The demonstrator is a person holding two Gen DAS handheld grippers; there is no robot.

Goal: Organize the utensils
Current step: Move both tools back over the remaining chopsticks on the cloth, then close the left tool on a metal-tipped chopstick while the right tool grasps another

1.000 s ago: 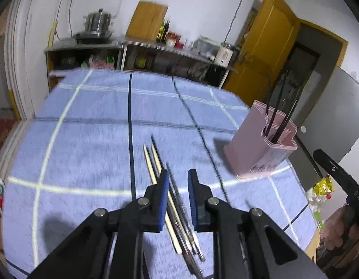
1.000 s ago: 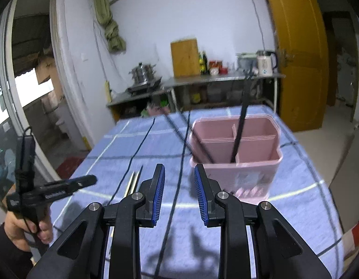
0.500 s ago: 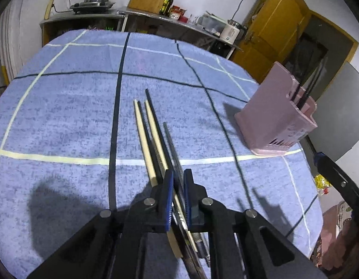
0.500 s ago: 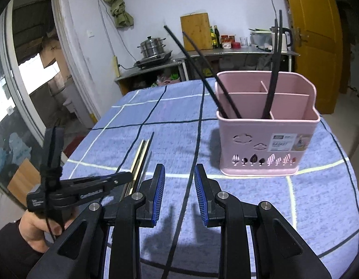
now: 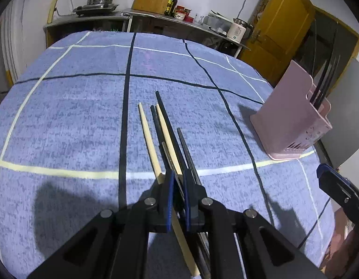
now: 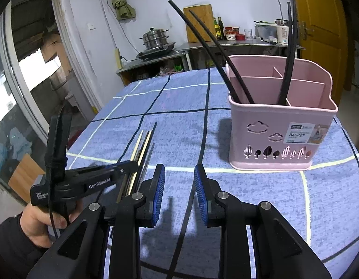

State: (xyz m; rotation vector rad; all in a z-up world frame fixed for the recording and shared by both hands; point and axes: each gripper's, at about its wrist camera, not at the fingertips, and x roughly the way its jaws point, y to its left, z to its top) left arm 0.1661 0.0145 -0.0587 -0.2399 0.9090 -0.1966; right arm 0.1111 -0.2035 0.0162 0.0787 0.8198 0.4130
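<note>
Several chopsticks lie side by side on the blue checked cloth: pale wooden ones (image 5: 147, 133), black ones (image 5: 168, 125) and a thin metal one (image 5: 167, 153). My left gripper (image 5: 178, 181) is down over the bundle, its jaws nearly shut around a black chopstick. It also shows in the right wrist view (image 6: 130, 165). A pink utensil basket (image 6: 281, 125) stands at the right and holds several black chopsticks (image 6: 214, 44). My right gripper (image 6: 179, 174) is open and empty, above the cloth before the basket.
The basket also shows at the right in the left wrist view (image 5: 293, 121), near the table's right edge. A counter (image 5: 123, 17) with a steamer pot stands behind the table. An orange door (image 5: 281, 25) is at the back right.
My left gripper has dropped onto the chopstick bundle and its jaws have closed in from wide open. My right gripper has drawn back from the basket and stays open.
</note>
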